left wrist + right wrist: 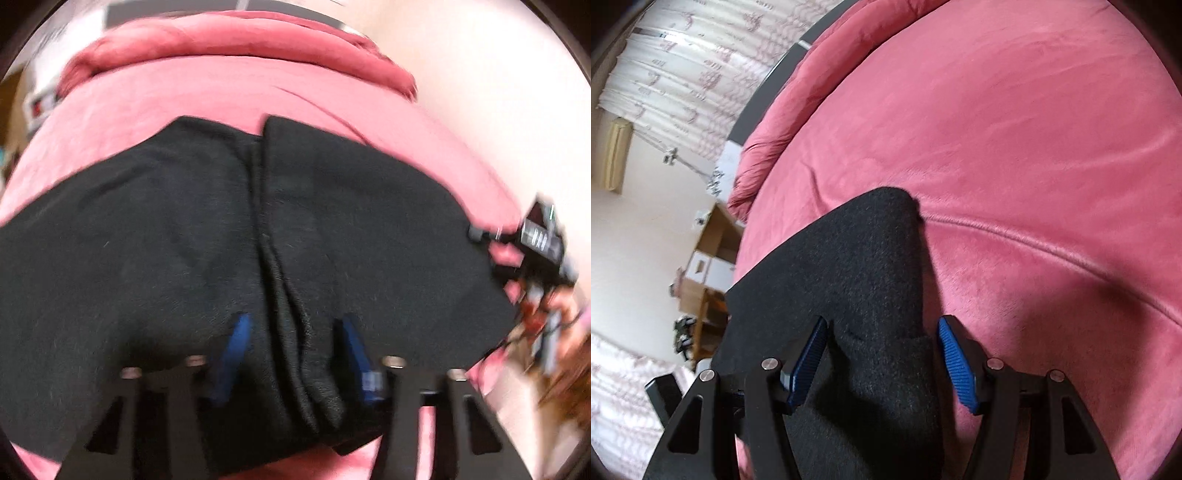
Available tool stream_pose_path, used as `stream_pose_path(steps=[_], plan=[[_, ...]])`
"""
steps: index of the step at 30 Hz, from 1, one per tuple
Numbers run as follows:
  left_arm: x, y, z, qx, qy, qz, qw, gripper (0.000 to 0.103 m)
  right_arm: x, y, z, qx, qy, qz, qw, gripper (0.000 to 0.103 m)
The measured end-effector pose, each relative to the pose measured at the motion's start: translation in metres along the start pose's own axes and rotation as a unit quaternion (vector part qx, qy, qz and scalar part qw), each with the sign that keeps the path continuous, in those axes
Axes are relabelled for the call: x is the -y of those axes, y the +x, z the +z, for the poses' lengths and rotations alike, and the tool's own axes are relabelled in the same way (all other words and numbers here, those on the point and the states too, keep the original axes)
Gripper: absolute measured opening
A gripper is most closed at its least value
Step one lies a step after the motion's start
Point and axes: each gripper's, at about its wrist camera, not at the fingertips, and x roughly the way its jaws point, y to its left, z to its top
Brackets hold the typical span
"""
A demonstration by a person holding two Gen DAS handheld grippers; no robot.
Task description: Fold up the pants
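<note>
Blue pads (236, 354) of the left gripper (295, 354) sit on both sides of a thick bunch of the black pants (166, 229), which lie on the pink bed cover (184, 96), but blur hides whether they squeeze it. Over at the right gripper (882, 354), one pad touches the raised fold and the other stands clear, so this loose hold could let the fold slide out and flop crooked.

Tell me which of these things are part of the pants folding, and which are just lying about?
Part of the job:
- black pants
- left gripper, pants fabric between its fingers
- right gripper, fabric between its fingers too
- pink bed cover that the pants lie on

Just lying about:
- patterned curtain
- wooden shelf with white boxes
</note>
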Motion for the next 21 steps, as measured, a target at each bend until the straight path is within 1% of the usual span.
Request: stream_pose_path(steps=[1,2,3,4,6,10,12,15,16,17,18,19,21], plan=[[0.006,0.001,-0.002,0.002,0.023,0.010,0.9997,0.035,0.001,0.002,-0.001,-0.002,0.001,0.001,1.000,0.063],[0.009,0.001,-0.003,0.005,0.032,0.014,0.9994,0.032,0.001,0.003,-0.001,-0.001,0.004,-0.004,1.000,0.058],[0.010,-0.001,-0.003,0.005,0.031,0.019,0.9993,0.029,0.001,0.004,-0.001,0.001,0.008,-0.007,1.000,0.051],[0.008,-0.004,-0.002,0.006,0.020,0.018,0.9996,0.023,0.001,0.005,-0.001,-0.001,0.014,-0.005,1.000,0.047],[0.002,-0.009,-0.002,0.005,0.007,0.010,0.9999,0.019,-0.002,0.005,-0.002,0.000,0.016,-0.011,1.000,0.041],[-0.010,-0.015,-0.004,0.000,0.006,-0.003,1.0000,0.016,-0.003,0.005,-0.004,0.003,0.022,-0.008,1.000,0.041],[-0.014,-0.019,-0.011,0.004,0.006,0.000,1.0000,0.016,0.004,0.006,-0.003,0.002,0.048,0.005,0.999,0.043],[-0.011,-0.022,-0.013,0.014,0.020,0.018,0.9995,0.023,0.017,0.008,-0.004,0.008,0.101,0.036,0.994,0.044],[-0.011,-0.026,-0.015,0.017,0.022,0.023,0.9993,0.030,0.019,0.009,-0.003,0.007,0.111,0.041,0.993,0.044],[-0.012,-0.029,-0.016,0.020,0.022,0.033,0.9990,0.034,0.019,0.009,-0.002,0.004,0.112,0.038,0.993,0.043],[-0.012,-0.032,-0.018,0.024,0.022,0.041,0.9986,0.042,0.017,0.009,-0.001,0.000,0.107,0.026,0.994,0.039],[-0.014,-0.035,-0.019,0.028,0.024,0.050,0.9981,0.047,0.013,0.009,0.000,-0.004,0.101,0.016,0.995,0.037],[-0.019,-0.038,-0.023,0.027,0.031,0.057,0.9975,0.052,0.006,0.007,0.001,-0.009,0.101,0.000,0.995,0.031]])
